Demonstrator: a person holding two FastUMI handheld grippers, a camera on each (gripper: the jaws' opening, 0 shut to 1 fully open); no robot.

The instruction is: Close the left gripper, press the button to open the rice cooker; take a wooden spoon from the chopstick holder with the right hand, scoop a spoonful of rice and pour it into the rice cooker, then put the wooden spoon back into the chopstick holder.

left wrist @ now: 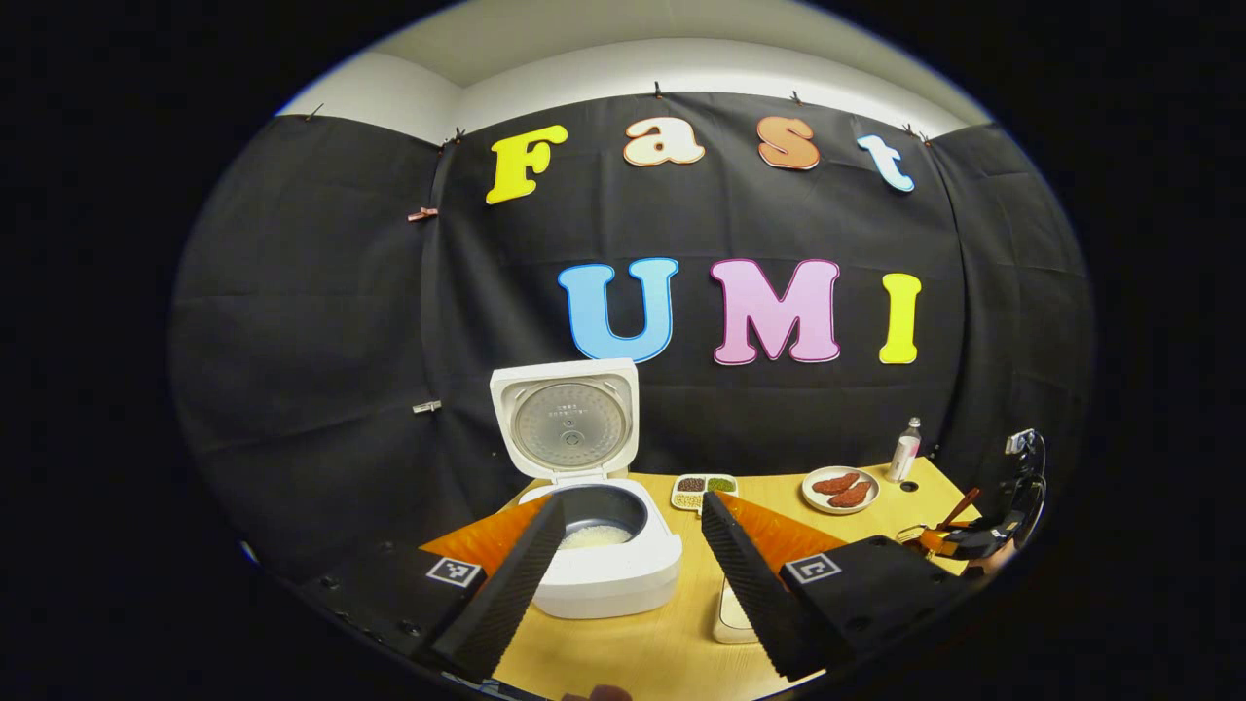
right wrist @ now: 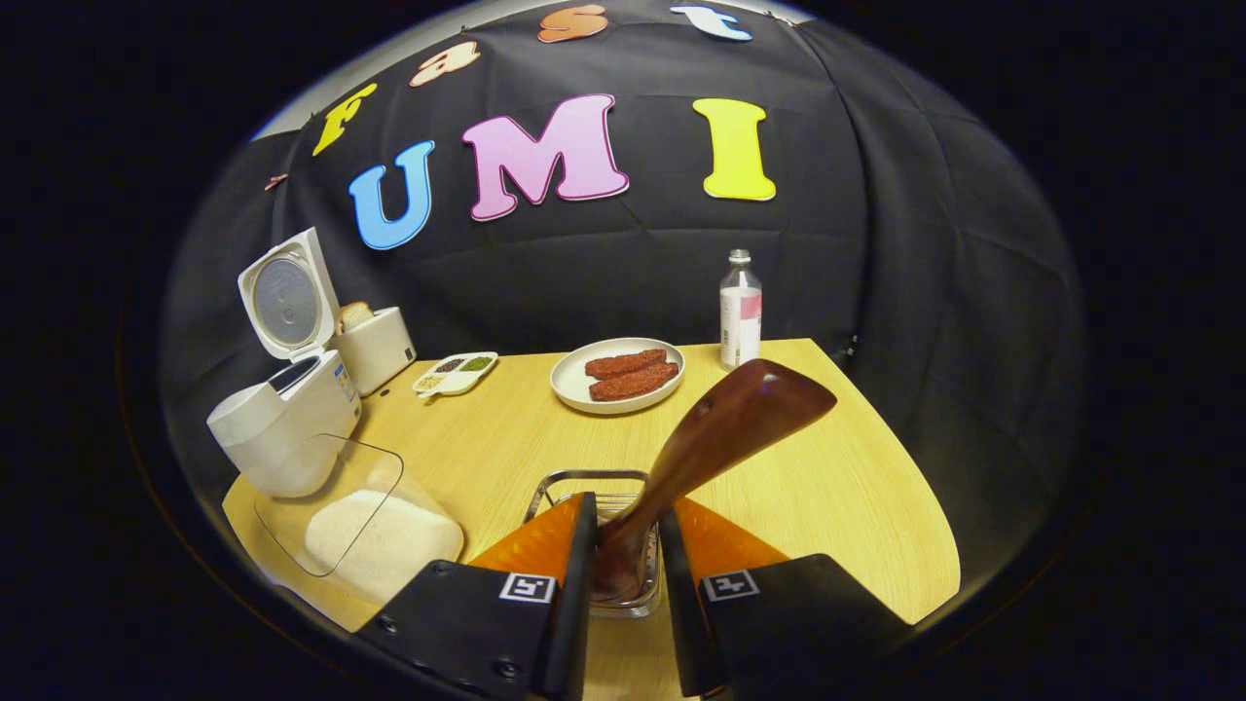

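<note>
Since the rice cooker (left wrist: pixel 599 526) stands with its lid up and some rice in its pot, the button press looks done; whether this spoonful is outbound or returning I cannot tell. Right tongs (right wrist: pixel 626 545) pinch the wooden spoon (right wrist: pixel 720 433) by its handle, bowl raised, directly above the wire chopstick holder (right wrist: pixel 594 487). Left tongs (left wrist: pixel 633 555) gape wide, empty, just before the cooker on the surface (right wrist: pixel 827 487)
</note>
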